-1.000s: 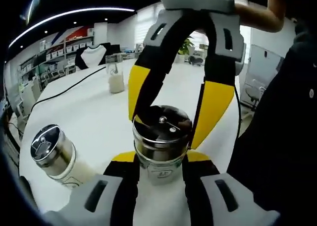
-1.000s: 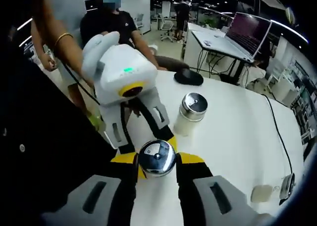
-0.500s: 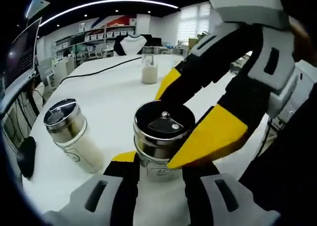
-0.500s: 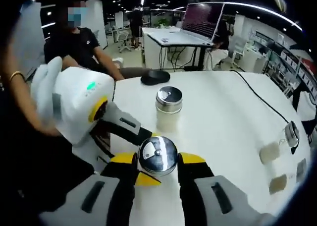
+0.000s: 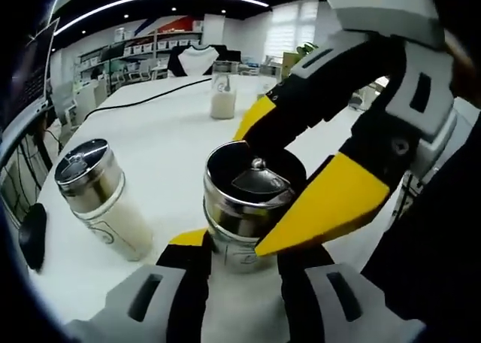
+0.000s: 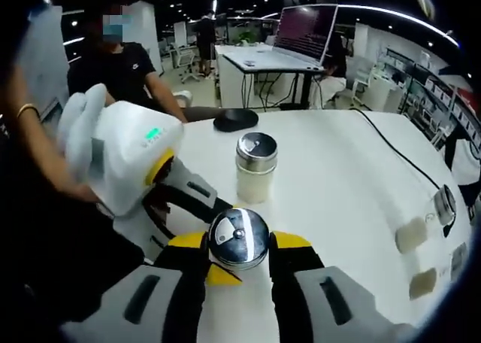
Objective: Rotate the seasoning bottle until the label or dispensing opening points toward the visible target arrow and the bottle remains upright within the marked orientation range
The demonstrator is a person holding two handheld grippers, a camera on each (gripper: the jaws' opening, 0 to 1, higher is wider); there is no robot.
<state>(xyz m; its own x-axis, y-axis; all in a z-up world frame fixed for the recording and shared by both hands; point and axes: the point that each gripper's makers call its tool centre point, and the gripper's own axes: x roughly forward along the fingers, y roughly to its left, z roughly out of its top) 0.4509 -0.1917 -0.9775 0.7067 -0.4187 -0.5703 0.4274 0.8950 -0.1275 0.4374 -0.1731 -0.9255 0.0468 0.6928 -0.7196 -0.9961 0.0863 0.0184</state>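
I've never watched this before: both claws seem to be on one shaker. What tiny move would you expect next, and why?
Probably a further small twist of the cap. The left gripper clamps the bottle low on its body, the right gripper pinches the steel cap, and I see no arrow to confirm alignment.

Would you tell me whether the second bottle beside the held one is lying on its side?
No, the second bottle stands upright on the white table, apart from the held bottle.

White table with bottles and small items on it

On the table stand a seasoning bottle, a second bottle beside it and a jar far off. A black cable, a dark round object and small pale blocks also lie there.
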